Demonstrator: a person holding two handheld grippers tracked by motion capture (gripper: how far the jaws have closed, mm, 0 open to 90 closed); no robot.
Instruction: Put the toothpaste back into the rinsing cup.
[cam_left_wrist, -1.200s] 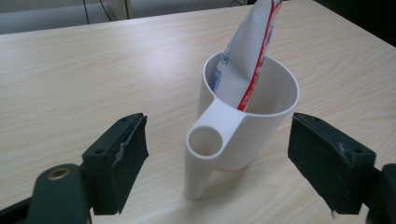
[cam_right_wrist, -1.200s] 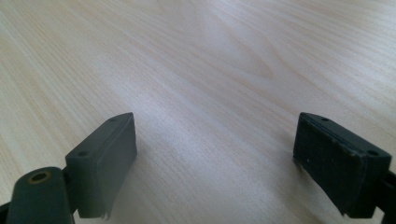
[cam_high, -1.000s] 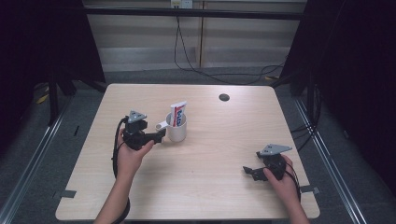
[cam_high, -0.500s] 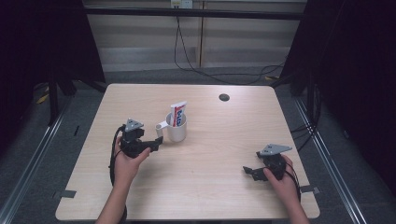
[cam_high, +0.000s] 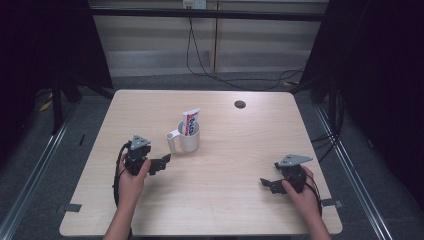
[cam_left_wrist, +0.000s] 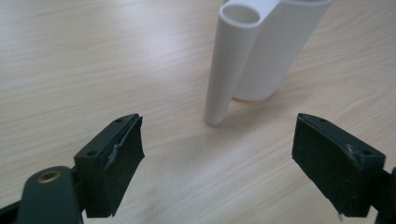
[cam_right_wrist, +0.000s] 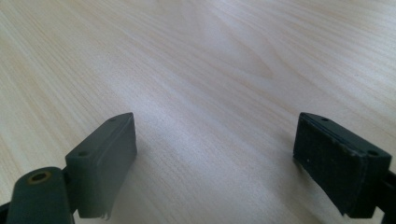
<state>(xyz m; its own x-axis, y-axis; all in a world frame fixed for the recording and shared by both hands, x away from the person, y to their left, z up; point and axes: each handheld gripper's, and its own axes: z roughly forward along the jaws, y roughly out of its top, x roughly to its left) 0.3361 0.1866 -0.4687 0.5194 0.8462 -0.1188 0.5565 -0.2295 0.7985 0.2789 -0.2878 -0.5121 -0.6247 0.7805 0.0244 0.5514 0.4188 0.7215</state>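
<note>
A white mug (cam_high: 189, 139) stands near the middle of the wooden table (cam_high: 240, 135), its tubular handle (cam_high: 172, 142) pointing left. A toothpaste tube (cam_high: 190, 122) stands upright inside it. My left gripper (cam_high: 161, 163) is open, a short way left and nearer than the mug, jaws aimed at it. In the left gripper view the mug's handle (cam_left_wrist: 229, 60) rises ahead between the wide-apart jaws, untouched; the gripper (cam_left_wrist: 231, 158) holds nothing. My right gripper (cam_high: 267, 183) rests open near the table's front right, over bare wood (cam_right_wrist: 215, 154).
A small dark round hole (cam_high: 240, 104) sits near the table's far edge. Cables hang on the wall behind the table. Dark curtains flank both sides, and grey floor surrounds the table.
My left gripper has drawn back from the mug toward the near left, leaving the mug and tube standing. The right gripper has stayed put.
</note>
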